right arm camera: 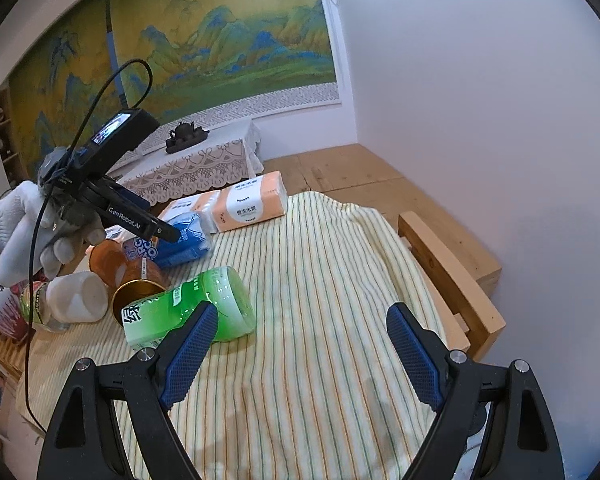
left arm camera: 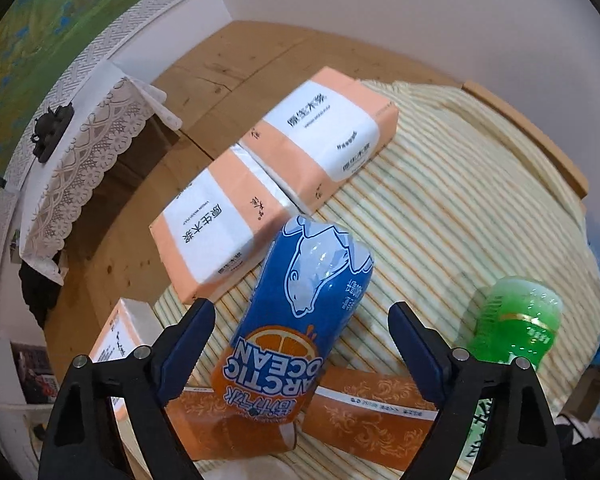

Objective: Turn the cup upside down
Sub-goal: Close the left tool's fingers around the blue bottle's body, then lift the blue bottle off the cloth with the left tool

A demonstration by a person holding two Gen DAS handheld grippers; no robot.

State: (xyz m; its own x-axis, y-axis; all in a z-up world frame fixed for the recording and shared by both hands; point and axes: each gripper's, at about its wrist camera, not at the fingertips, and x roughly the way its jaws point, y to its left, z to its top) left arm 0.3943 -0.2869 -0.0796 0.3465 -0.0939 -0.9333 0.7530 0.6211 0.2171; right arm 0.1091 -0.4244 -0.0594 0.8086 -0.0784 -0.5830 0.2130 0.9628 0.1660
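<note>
A blue and orange "Arctic Ocean" cup (left arm camera: pixel 300 320) lies on its side on the striped cloth, its base pointing away from the camera. My left gripper (left arm camera: pixel 300 310) is open, with one finger on each side of this cup and a gap on both sides. The cup rests on two orange patterned cups (left arm camera: pixel 372 412) that also lie flat. A green cup (right arm camera: pixel 204 304) lies on its side just beyond the left finger of my right gripper (right arm camera: pixel 302 314), which is open and holds nothing. In the right wrist view a gloved hand (right arm camera: pixel 24 228) holds the left gripper (right arm camera: pixel 168 234) over the blue cup (right arm camera: pixel 184 242).
Two orange and white tissue packs (left arm camera: pixel 320 136) (left arm camera: pixel 216 232) lie behind the cups, and a third (left arm camera: pixel 116 336) sits at the left. A white cup (right arm camera: pixel 80 296) and bottles crowd the left edge. A wooden block (right arm camera: pixel 440 256) borders the cloth (right arm camera: pixel 340 280) on the right. A lace-covered table (right arm camera: pixel 204 160) stands behind.
</note>
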